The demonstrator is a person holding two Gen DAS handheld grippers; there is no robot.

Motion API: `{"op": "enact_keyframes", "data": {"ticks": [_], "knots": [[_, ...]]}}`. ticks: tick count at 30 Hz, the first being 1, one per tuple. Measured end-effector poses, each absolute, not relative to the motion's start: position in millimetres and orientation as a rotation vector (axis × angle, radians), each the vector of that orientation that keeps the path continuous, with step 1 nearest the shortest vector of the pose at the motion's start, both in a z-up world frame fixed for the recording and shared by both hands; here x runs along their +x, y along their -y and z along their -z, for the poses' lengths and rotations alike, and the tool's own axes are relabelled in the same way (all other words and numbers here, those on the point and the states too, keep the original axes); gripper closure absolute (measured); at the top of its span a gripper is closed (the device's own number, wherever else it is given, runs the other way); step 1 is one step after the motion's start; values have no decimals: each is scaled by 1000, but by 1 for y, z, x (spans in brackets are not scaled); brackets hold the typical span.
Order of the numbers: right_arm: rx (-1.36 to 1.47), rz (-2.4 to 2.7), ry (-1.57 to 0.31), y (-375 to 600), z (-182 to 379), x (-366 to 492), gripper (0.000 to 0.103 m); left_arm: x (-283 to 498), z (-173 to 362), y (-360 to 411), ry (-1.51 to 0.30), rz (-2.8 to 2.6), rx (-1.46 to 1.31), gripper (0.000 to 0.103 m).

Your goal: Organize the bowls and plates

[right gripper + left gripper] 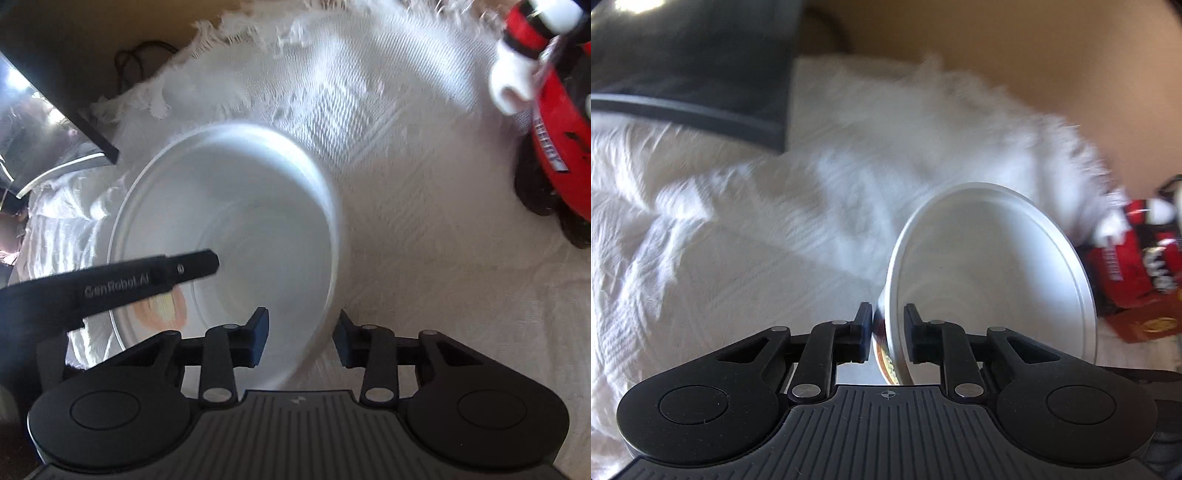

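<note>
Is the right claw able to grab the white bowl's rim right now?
Probably yes: the rim of the white bowl lies between the open jaws of the right claw, nothing in the way; the left claw grips another part.

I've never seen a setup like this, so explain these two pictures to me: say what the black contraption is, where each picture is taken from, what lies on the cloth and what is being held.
There is no robot here. A person holds a two-fingered tool in each hand, and a camera on each tool looks forward along its fingers. The black shape at the bottom of each picture is that tool itself. One picture is from the left tool, the other from the right tool. Both look down at a white fringed cloth, a white bowl and a red item off to the side. The left tool pinches the bowl's rim, one finger inside and one outside. The right tool straddles another part of the rim, but its fingers stand apart and do not appear to press. So only the left seems to hold the bowl.
</note>
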State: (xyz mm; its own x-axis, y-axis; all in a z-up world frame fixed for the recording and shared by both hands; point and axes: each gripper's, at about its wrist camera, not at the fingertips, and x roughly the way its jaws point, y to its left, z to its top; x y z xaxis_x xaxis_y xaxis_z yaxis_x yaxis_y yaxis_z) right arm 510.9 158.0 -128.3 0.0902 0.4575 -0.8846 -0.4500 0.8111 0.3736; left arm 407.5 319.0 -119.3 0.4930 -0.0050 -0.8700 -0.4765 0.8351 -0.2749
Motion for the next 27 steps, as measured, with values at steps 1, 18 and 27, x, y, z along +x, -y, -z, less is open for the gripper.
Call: {"op": "enact_keyframes", "data": {"ticks": [1, 18, 27], "knots": [[13, -670, -1303, -151, 123, 509, 68, 407, 114, -315, -1012, -288, -540, 83], [169, -410, -993, 24, -9, 419, 69, 364, 16, -187, -995, 110, -530, 83], [208, -363, -960, 60, -22, 352, 69, 317, 6, -159, -1063, 199, -458, 81]]}}
